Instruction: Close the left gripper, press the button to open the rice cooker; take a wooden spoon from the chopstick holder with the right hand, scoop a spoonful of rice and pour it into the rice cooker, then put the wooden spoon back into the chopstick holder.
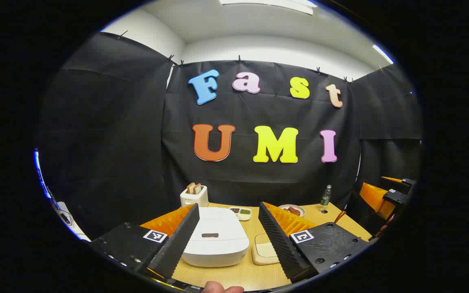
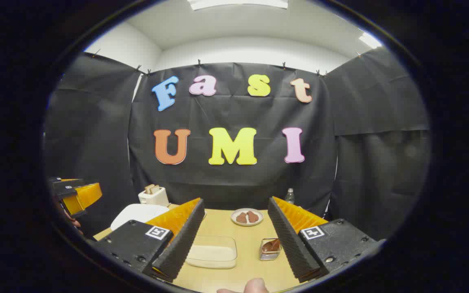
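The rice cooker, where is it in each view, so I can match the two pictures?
Left gripper view: the rice cooker sits low in the middle, lid shut, between that gripper's own fingers.
Right gripper view: the rice cooker is at lower left, partly behind that gripper's own near finger.
Shared landmark: the toaster stands just behind it in both.

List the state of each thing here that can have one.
rice cooker: lid shut
left tongs: open, holding nothing
right tongs: open, holding nothing
toaster: bread slices sticking up
rice container: uncovered, rice inside
chopstick holder: wooden spoon still in it
bottle: upright
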`<state>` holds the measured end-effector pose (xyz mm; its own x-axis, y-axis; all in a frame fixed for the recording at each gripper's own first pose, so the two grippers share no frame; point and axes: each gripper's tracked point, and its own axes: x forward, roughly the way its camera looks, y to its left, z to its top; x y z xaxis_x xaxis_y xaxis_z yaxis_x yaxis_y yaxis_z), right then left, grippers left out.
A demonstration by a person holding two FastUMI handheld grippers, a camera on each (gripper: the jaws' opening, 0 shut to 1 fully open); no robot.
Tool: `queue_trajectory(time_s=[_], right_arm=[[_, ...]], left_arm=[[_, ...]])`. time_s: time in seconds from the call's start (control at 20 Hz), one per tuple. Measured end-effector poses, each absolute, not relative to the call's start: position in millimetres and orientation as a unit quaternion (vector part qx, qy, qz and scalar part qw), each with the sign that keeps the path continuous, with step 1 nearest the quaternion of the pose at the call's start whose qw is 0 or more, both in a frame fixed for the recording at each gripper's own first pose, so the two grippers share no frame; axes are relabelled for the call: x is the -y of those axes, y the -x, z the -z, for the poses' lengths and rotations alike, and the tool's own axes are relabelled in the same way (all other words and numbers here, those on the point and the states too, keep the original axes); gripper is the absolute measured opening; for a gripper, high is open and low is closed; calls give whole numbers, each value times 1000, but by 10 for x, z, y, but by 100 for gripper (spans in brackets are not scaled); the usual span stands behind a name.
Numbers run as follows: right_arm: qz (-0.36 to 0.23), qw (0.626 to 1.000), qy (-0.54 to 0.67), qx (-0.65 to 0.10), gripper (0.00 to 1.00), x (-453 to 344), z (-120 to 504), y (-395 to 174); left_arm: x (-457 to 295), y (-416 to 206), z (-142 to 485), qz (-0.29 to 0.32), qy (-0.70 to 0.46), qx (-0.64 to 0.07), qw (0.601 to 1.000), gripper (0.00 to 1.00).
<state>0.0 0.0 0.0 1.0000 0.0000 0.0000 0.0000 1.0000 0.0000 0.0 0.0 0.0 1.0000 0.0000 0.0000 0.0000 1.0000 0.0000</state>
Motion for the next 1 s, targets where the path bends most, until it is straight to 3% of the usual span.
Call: queue_trajectory(time_s=[1.0], right_arm=[[1,1000,5,-7,100,31,47,31]], left_arm=[[24,12,37,1,3,-7,1000,95]])
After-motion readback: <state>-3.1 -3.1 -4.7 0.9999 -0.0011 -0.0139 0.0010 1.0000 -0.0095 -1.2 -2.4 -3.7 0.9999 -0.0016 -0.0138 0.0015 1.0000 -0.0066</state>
